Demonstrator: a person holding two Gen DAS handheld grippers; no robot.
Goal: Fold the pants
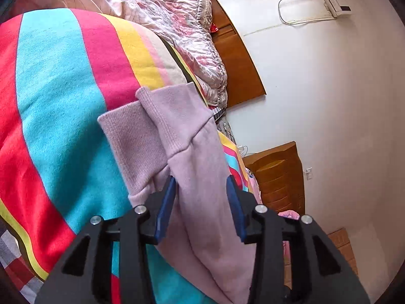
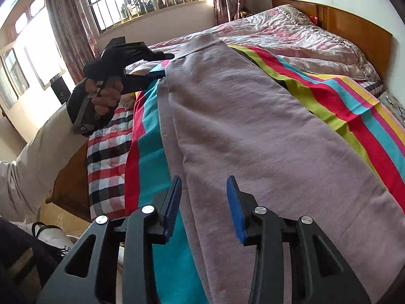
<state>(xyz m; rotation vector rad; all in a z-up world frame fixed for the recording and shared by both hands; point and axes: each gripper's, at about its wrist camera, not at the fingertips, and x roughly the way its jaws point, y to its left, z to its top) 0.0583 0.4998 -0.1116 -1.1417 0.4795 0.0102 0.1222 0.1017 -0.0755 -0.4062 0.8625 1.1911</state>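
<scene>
Lengthwise, the lilac pants (image 2: 253,131) lie between the spread pads of each hand-held gripper (image 2: 205,202), unpinched.

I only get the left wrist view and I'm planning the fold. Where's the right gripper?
Observer: The right gripper hangs over the near end of the pants, opposite the cuffs. Its jaws are apart and not pinching the cloth.
Operator: Are the pants laid out flat?
Observer: Mostly. They lie lengthwise on the striped sheet, one leg stacked on the other.
Operator: Anything at the bed's edge?
Observer: A plaid cloth lies beside the striped sheet, below the hand holding the left gripper.
</scene>
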